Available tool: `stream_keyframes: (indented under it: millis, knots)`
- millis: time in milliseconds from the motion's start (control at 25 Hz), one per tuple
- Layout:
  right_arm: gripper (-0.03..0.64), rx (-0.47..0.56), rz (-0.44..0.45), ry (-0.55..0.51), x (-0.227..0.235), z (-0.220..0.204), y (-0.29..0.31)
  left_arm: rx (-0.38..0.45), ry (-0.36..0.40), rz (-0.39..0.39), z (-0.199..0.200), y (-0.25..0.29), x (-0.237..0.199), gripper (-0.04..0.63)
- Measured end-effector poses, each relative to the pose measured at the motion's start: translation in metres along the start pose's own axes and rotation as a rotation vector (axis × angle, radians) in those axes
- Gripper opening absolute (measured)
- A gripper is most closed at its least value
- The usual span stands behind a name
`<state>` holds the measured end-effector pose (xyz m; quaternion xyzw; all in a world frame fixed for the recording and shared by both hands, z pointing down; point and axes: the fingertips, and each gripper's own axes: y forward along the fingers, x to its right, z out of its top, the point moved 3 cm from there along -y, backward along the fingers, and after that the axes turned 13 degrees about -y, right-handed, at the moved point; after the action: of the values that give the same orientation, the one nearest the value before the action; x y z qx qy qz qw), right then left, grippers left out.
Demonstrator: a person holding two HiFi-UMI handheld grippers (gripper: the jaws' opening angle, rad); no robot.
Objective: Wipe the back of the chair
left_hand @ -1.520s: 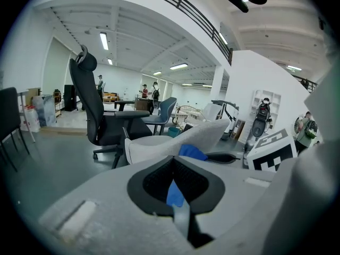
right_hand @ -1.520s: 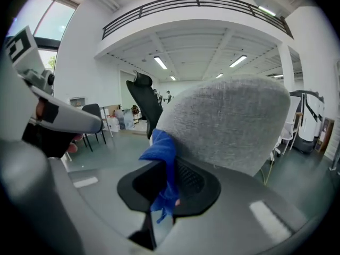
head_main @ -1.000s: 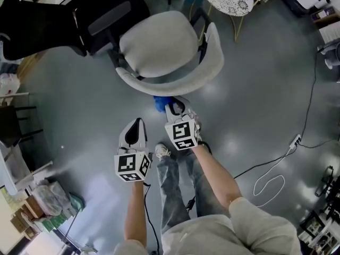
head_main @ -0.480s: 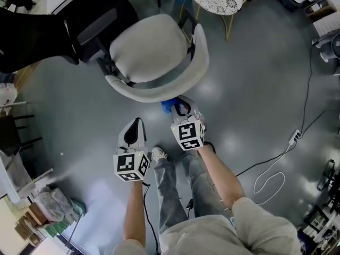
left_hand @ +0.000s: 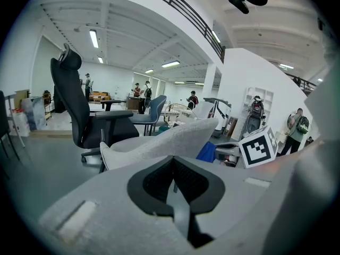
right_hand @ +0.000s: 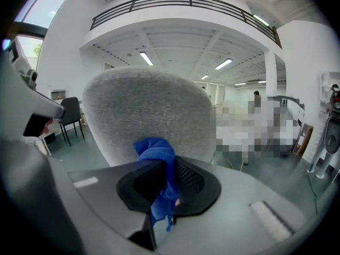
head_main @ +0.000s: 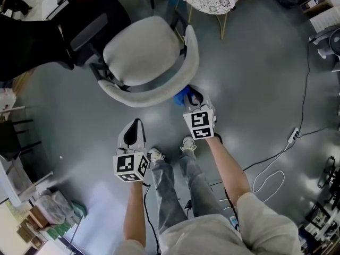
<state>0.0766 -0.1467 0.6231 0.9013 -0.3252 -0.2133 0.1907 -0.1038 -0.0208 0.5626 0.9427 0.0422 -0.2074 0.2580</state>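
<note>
Left gripper (head_main: pixel 135 127): jaws pressed together, nothing between them, held low, apart from the chair. Grey chair (head_main: pixel 143 57) ahead; its curved back (head_main: pixel 154 93) faces the person. Blue cloth (head_main: pixel 182 96) against the back's right end, pinched tight in the right gripper (head_main: pixel 194 98).

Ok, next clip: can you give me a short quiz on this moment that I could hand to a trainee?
1. True or false: the left gripper holds the blue cloth.
2. Pick one: the right gripper has the cloth nearest which part of the grey chair? A) the seat top B) the outer face of the backrest C) the base
3. Short answer: how do the left gripper's jaws stand?

Key: 1 false, the right gripper grips the cloth. 2 B. 3 together, with nothing between them.
</note>
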Motion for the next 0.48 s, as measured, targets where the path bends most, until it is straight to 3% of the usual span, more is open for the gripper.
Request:
stream_keyframes:
  millis: [480]
  knots:
    - [0.037, -0.042, -0.058, 0.011, 0.081, -0.019, 0.033, -0.013, -0.002, 0.025, -0.003, 0.011, 0.004, 0.005]
